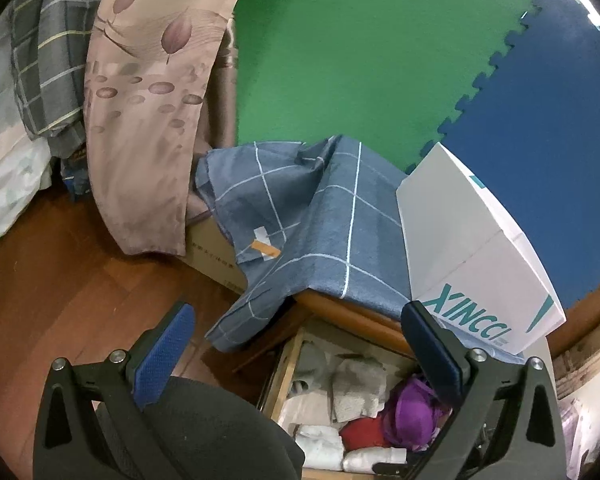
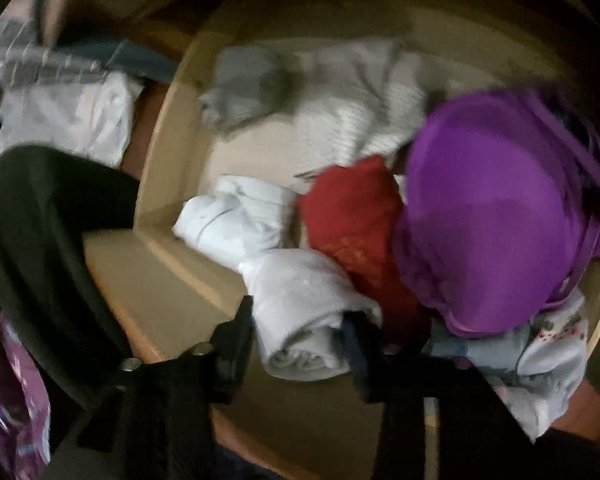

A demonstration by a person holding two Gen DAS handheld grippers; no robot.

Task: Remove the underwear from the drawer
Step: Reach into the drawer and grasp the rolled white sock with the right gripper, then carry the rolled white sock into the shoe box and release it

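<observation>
The open drawer (image 2: pixel 168 216) sits under a cabinet draped with a blue checked cloth (image 1: pixel 324 216), green and blue mats behind it. My right gripper (image 2: pixel 300 340) is down inside at the near edge, its jaws partly closed around a rolled white garment (image 2: pixel 300 304) whose long axis runs away from me between them, though blur hides whether they press. My left gripper (image 1: pixel 296 344) hangs wide open and empty above, farther off.
</observation>
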